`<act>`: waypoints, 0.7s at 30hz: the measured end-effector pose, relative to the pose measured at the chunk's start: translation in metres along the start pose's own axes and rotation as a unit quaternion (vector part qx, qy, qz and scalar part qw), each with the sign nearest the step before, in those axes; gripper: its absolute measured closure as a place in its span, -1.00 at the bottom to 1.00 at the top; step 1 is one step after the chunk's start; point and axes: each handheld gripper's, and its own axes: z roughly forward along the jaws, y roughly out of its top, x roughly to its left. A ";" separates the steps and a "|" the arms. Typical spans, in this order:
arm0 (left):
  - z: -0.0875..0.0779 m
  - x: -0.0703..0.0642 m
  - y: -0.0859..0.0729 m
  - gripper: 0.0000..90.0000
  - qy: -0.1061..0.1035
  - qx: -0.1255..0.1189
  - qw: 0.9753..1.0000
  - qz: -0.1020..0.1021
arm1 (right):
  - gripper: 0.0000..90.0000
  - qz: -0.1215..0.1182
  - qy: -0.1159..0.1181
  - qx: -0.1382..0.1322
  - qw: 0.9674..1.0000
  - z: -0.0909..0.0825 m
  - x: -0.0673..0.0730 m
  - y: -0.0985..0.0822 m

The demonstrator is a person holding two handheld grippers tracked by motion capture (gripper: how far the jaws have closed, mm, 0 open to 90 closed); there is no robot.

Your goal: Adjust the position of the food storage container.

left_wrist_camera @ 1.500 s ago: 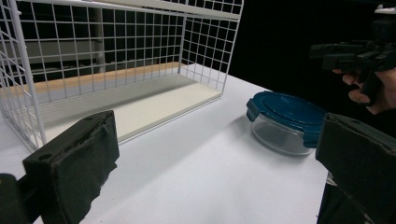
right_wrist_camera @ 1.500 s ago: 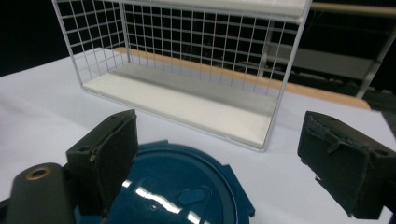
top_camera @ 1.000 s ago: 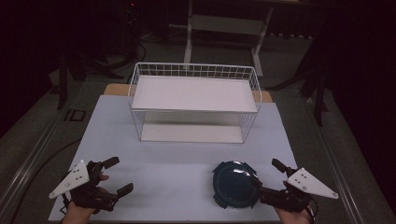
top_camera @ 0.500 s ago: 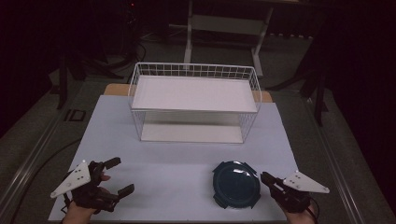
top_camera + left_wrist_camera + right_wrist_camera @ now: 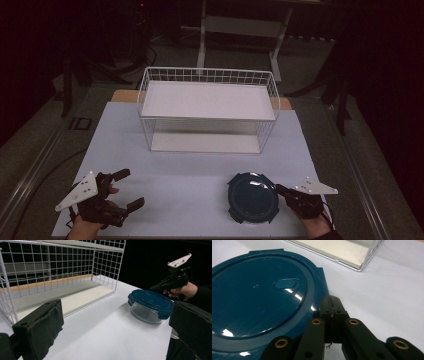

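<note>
Dark teal plastic forms the round lid of the clear glass food container (image 5: pixel 252 198), which is seen standing on the white table (image 5: pixel 200 175) near its front edge, right of centre and well apart from the rack. A small oval vent is visible on the lid in the right gripper view, and clip flaps stick out from the rim. The right gripper (image 5: pixel 280 189) is placed just beside the container's right edge, with its tip over the lid flap; its jaws have just been closing and are pressed together with nothing between them, as is shown in the right gripper view. Whether the tip touches the lid cannot be told. The left gripper (image 5: pixel 129 189) is held near the table's front left corner, well apart from the container, with its black padded jaws spread wide and nothing between them. Behind both, a white wire two-tier rack (image 5: pixel 207 107) with flat white shelves is seen standing toward the back of the table.
</note>
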 end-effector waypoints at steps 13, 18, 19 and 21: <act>0.001 -0.001 0.000 -1.00 -0.002 0.003 1.000 0.002 | 1.00 -0.006 0.006 -0.002 1.000 0.012 -0.006 0.008; 0.001 0.000 0.000 -1.00 -0.001 0.000 1.000 0.000 | 1.00 -0.008 0.008 -0.002 1.000 0.016 -0.008 0.012; 0.001 0.000 0.000 -1.00 -0.001 0.001 1.000 0.000 | 1.00 -0.010 0.008 -0.001 1.000 0.018 -0.009 0.014; 0.001 0.000 0.000 -1.00 -0.002 0.002 1.000 0.001 | 1.00 -0.012 0.008 0.000 1.000 0.021 -0.010 0.016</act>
